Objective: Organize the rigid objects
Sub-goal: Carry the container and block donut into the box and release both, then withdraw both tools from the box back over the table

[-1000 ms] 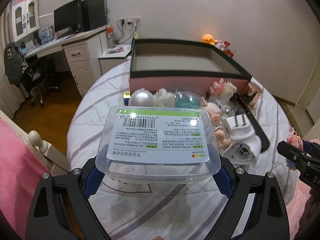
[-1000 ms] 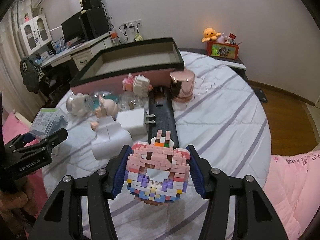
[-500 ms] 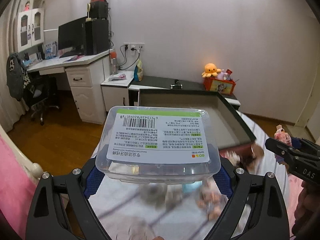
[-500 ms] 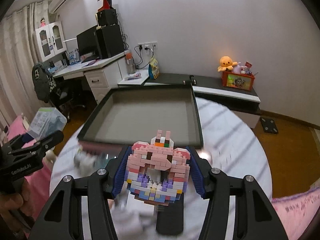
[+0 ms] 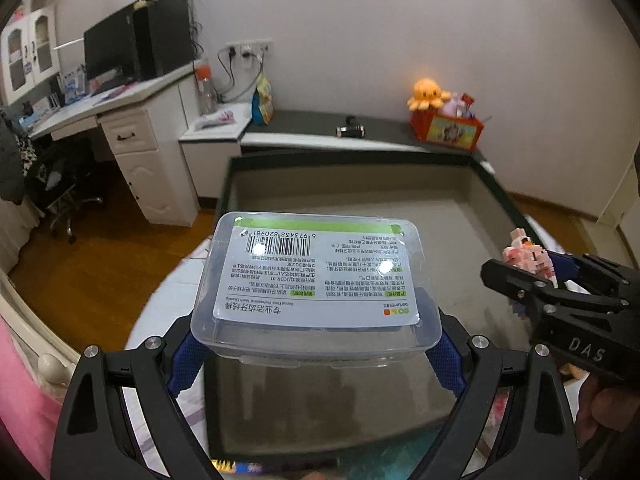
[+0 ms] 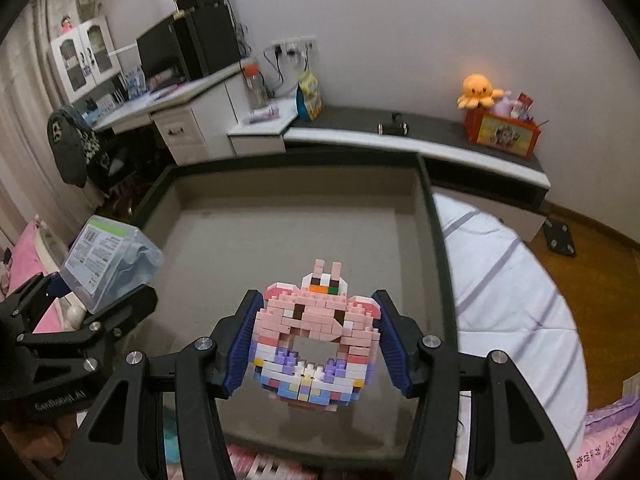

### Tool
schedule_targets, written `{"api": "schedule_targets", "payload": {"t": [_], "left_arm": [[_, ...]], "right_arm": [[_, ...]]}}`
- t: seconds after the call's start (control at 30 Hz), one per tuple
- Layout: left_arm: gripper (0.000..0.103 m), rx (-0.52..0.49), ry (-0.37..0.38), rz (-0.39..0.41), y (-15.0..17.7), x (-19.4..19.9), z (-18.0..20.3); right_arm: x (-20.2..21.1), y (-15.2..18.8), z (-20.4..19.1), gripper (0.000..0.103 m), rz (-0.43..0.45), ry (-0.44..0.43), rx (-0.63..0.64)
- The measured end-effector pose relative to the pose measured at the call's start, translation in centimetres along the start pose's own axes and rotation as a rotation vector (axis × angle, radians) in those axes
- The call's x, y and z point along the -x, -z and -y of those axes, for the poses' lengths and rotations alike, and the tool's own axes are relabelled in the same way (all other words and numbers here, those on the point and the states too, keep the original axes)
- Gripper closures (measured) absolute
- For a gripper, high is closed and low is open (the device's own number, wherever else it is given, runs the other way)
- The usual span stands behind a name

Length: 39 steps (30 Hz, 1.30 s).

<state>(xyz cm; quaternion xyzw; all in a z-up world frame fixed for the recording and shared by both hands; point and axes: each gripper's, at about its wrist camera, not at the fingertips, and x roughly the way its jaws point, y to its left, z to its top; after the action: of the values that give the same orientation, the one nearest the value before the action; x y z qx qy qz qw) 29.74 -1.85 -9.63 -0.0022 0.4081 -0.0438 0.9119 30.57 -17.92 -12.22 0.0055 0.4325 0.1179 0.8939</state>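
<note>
Two claws hang over the empty dark tray (image 6: pixel 280 232). The left claw (image 5: pixel 316 344) pinches a clear floss box (image 5: pixel 316 280) near the tray's left rim; the right claw (image 6: pixel 316 344) pinches a pink brick figure (image 6: pixel 316 340) nearer the middle, likely so each lands apart.

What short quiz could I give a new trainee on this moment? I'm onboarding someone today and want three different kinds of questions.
1. True or false: the left tongs hold a clear plastic box with a barcode label.
2. Multiple choice: what do the right tongs grip? A) a brick-built pink figure B) a white charger C) a silver ball
3. Fill in: both items hang above the dark-rimmed ____, which has nothing in it.

Key: 1 true; 2 A; 3 tray
</note>
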Motion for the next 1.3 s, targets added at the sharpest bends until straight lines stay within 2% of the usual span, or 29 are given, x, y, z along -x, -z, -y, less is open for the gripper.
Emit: {"api": "schedule_targets", "payload": {"t": [0.13, 0.2, 0.23, 0.5, 0.57, 0.8, 1.07, 1.3], "left_arm": [[0.009, -0.009, -0.006, -0.018, -0.1, -1.0, 0.4], [0.006, -0.016, -0.019, 0.004, 0.0, -0.4, 0.5], [0.003, -0.019, -0.025, 0.017, 0.2, 0.1, 0.6], [0.001, 0.031, -0.026, 0.106, 1.6, 4.7, -1.0], [0.001, 0.048, -0.025, 0.135, 2.3, 6.5, -1.6], [0.001, 0.076, -0.011, 0.202, 4.9, 12.0, -2.7], [0.0, 0.089, -0.023, 0.254, 8.8, 17.3, -3.1], [0.0, 0.097, -0.021, 0.256, 12.2, 19.7, -2.8]], "right_arm": [[-1.4, 0.3, 0.2, 0.045, -0.037, 0.016, 0.009], [-1.1, 0.4, 0.4, 0.034, -0.032, 0.016, 0.004], [-0.9, 0.4, 0.7, 0.016, -0.03, 0.005, -0.015], [2.2, 1.1, 0.4, 0.014, 0.037, 0.036, -0.036], [3.8, 1.5, 0.4, 0.0, 0.065, 0.034, -0.052], [10.2, 4.1, 0.0, 0.0, 0.157, 0.024, -0.093], [17.1, 7.9, -0.4, 0.0, 0.248, 0.056, -0.096], [19.8, 11.7, -1.3, 0.0, 0.27, 0.077, -0.113]]}}
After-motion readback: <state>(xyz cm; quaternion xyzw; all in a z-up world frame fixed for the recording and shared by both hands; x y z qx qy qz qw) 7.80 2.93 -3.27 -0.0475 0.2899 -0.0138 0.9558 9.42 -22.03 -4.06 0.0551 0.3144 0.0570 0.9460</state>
